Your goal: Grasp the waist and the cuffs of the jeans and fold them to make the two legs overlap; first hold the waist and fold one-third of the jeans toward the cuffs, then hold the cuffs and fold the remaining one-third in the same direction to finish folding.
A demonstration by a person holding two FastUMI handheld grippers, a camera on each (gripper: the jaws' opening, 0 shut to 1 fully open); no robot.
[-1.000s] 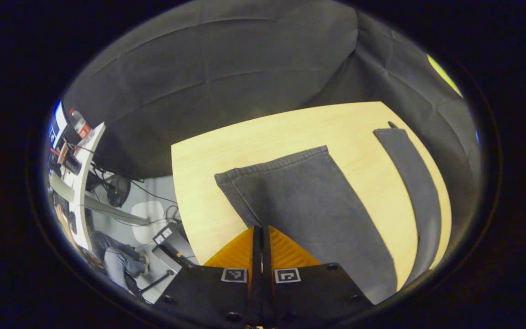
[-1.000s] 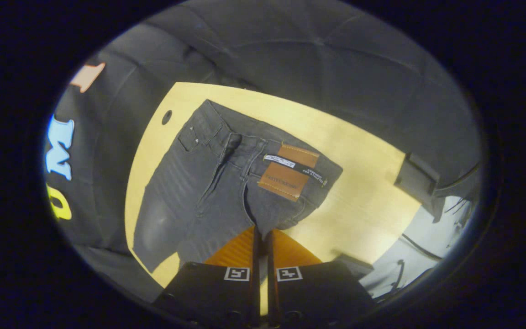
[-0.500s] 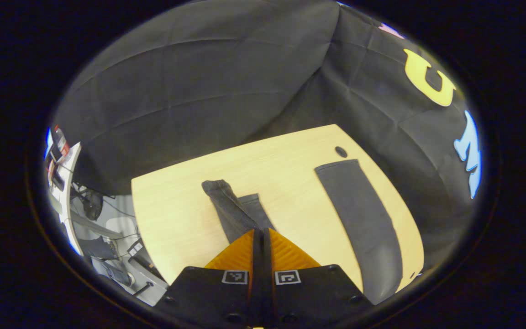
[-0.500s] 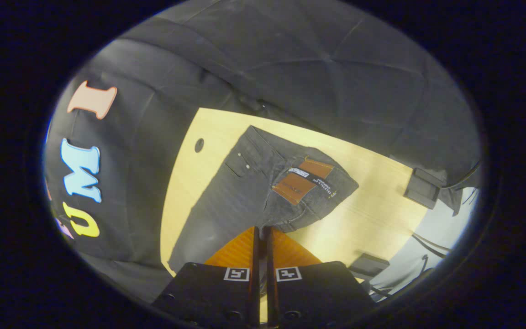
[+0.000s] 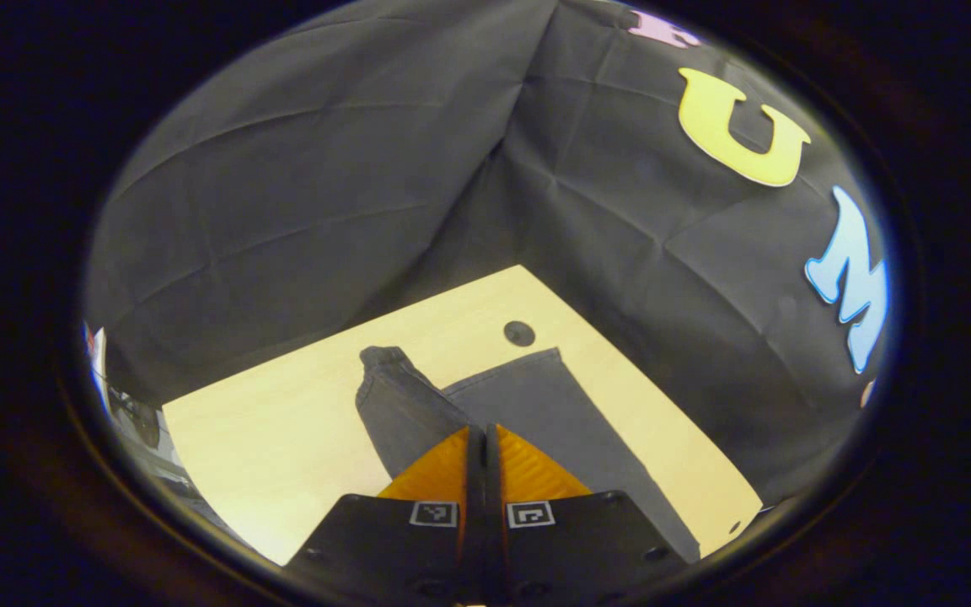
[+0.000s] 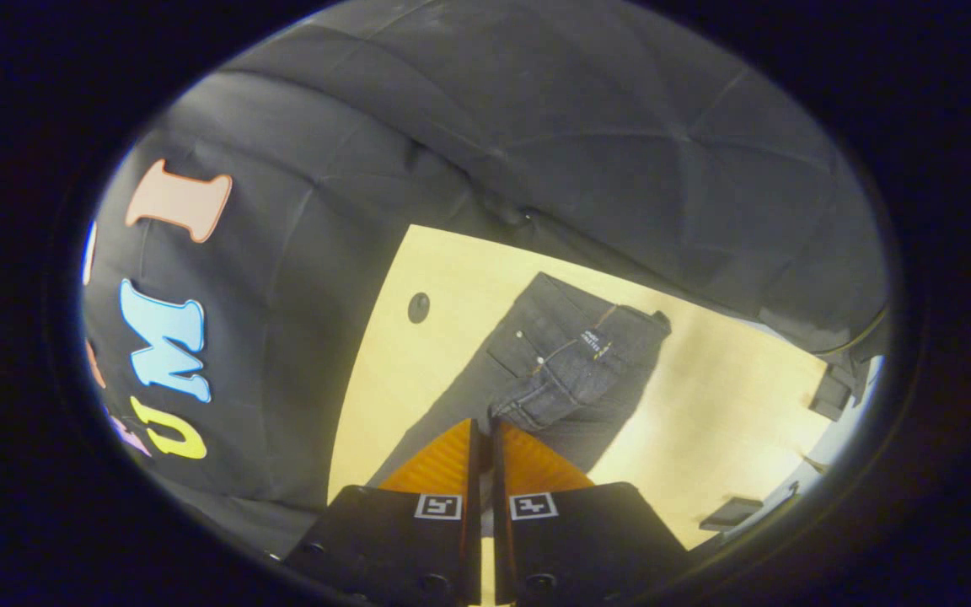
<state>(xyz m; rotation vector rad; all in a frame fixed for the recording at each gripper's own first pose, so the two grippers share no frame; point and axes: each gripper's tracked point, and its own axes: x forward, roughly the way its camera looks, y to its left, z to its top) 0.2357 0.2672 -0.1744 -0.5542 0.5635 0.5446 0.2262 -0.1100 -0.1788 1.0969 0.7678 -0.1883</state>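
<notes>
Both grippers are clenched on denim, mid first fold, I judge (laying one leg over the other). In the left gripper view the left gripper [image 5: 485, 434] sits bottom centre with its jaws pinched on the cuff end of one leg of the jeans [image 5: 536, 396]; the held leg [image 5: 397, 405] runs up and left from the fingertips and bunches to a dark hem at centre left, while the other leg [image 5: 574, 430] lies flat on the table [image 5: 283, 447], running from the fingertips toward the lower right, its hem just below the round hole [image 5: 519, 333] in the tabletop. So the target leg lies just right of the tongs in that frame, its long axis lower right to upper centre. In the right gripper view the right gripper [image 6: 485, 434], bottom centre, is closed on the waist side; the waistband [image 6: 587, 346] with its label patch is folded over on itself at centre right, and the leg fabric trails down left to the fingertips. The jeans lie on the table, along the edge next to the booth wall [image 6: 283, 278], with the same hole at centre left of this frame. The relation that matters: the held half has to travel sideways across the long axis, toward the wall-side leg, with both ends moving in parallel. Left hand is nearer the cuffs, right nearer the waist. Risk: uneven travel would skew the overlap.
</notes>
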